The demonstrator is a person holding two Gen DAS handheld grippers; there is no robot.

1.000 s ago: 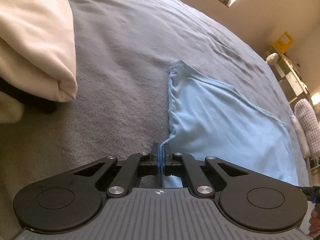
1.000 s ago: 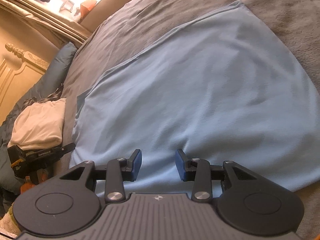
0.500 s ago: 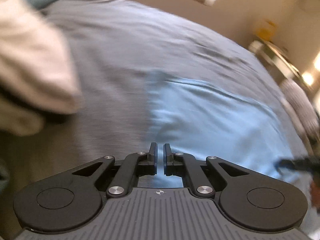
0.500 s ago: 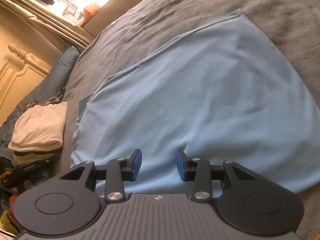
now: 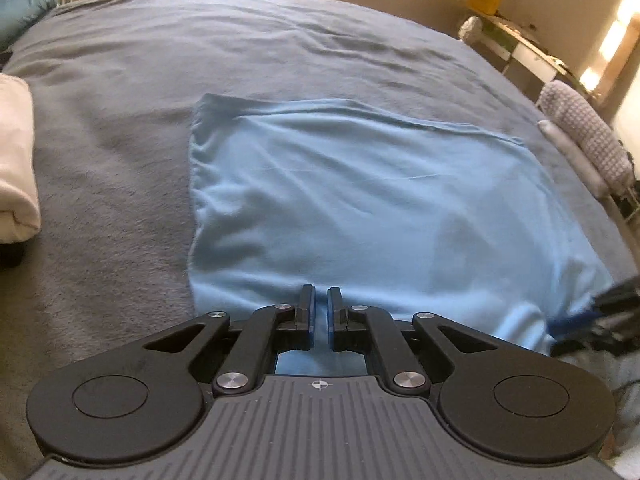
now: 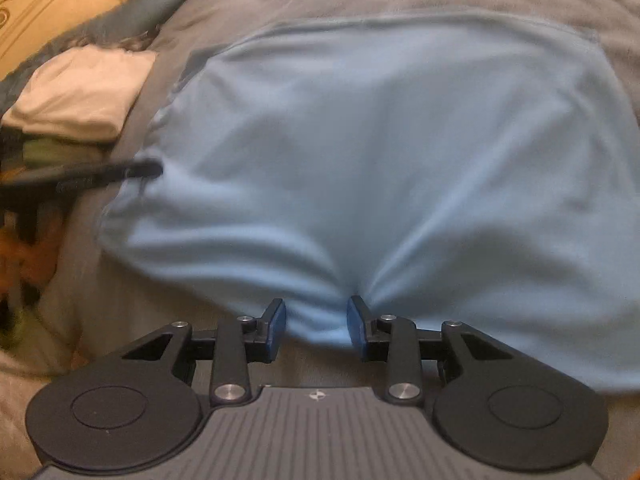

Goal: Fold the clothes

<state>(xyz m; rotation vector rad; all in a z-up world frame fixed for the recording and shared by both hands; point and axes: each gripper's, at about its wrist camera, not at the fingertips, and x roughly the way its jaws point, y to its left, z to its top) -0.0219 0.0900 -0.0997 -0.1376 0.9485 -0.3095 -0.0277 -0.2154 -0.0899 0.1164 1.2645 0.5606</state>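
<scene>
Folded cream garment (image 5: pixel 16 164) lies far left on the grey blanket (image 5: pixel 112 184). Light-blue cloth (image 5: pixel 360 208) spread flat mid-bed. Left gripper (image 5: pixel 320 300) at its near edge, jaws together, nothing visibly pinched. Right gripper (image 6: pixel 316 312) at the near hem, jaws closing, a fold of cloth bunched between the pads, not clamped.

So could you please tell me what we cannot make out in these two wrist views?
- Left claw, left view: whether the blue cloth is pinched; the near edge is hidden by the claw body.
- Right claw, right view: closing with cloth between; pad contact is blurred.
- Stack, right view: items under the white top are blurred and partly hidden by the left claw.
</scene>
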